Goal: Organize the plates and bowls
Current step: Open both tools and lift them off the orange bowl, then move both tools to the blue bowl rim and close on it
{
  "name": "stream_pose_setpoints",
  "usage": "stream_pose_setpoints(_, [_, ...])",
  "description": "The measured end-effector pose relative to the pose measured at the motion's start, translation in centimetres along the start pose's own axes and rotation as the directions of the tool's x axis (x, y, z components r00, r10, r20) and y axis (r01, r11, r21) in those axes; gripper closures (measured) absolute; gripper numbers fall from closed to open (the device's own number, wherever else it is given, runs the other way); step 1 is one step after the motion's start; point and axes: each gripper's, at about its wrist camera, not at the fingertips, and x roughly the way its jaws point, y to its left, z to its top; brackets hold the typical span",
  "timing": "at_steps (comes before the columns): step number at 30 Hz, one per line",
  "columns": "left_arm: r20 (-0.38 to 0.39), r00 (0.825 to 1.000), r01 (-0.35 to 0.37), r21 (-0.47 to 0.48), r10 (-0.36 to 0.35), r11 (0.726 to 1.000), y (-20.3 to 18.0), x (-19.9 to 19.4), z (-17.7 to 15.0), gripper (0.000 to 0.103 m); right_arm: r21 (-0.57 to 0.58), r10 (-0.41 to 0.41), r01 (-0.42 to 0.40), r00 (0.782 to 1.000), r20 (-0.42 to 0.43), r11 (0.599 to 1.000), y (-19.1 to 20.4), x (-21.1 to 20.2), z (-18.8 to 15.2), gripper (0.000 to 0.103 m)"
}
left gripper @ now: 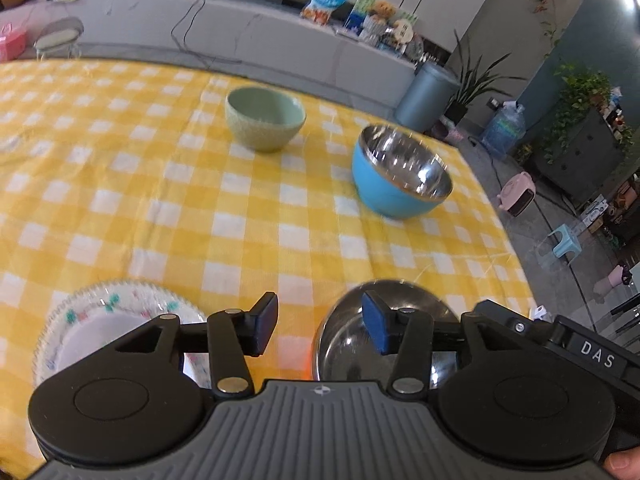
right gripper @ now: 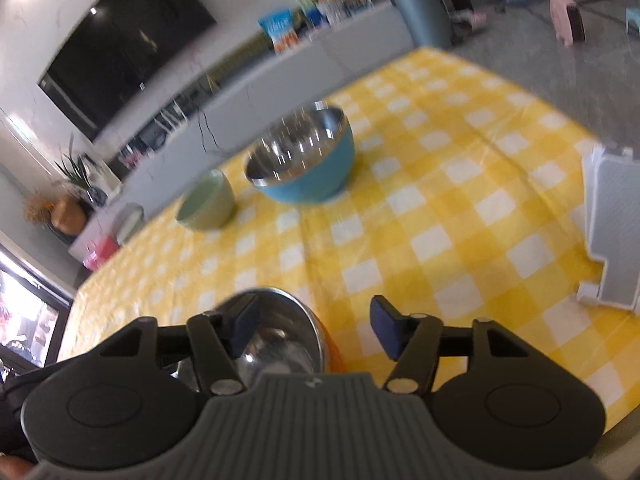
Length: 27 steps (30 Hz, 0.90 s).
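Note:
A green ceramic bowl (left gripper: 265,118) and a blue bowl with a steel inside (left gripper: 401,172) stand far on the yellow checked tablecloth (left gripper: 200,208). A steel bowl with an orange outside (left gripper: 352,340) sits near, under my left gripper (left gripper: 320,328), which is open and empty. A floral plate (left gripper: 108,316) lies at the near left. In the right wrist view my right gripper (right gripper: 314,328) is open above the steel bowl (right gripper: 280,332); the blue bowl (right gripper: 304,160) and green bowl (right gripper: 206,202) stand beyond.
A grey and white rack (right gripper: 612,224) stands at the table's right side. Beyond the table's far edge are a grey counter (left gripper: 280,36), a bin (left gripper: 426,96) and plants.

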Motion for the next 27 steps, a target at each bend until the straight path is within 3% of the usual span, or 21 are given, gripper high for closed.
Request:
stream_pose_setpoints(13, [0.051,0.998,0.018,0.088,-0.022,0.996,-1.5,-1.1,4.8,0.048,-0.064,-0.067,0.073,0.994,0.089,0.995,2.9,-1.0,3.1,0.036])
stream_pose_setpoints(21, [0.086,0.996,0.021,0.139,-0.034,0.990,-2.8,-0.3,7.8,0.048,-0.037,-0.065,0.070,0.989,0.131,0.997,4.5,0.8,7.2,0.037])
stream_pose_setpoints(27, [0.091,0.995,0.038,0.100,-0.047,0.994,-2.5,2.2,9.7,0.048,-0.014,-0.088,0.091,0.985,0.151,0.996,4.4,3.6,9.3,0.041])
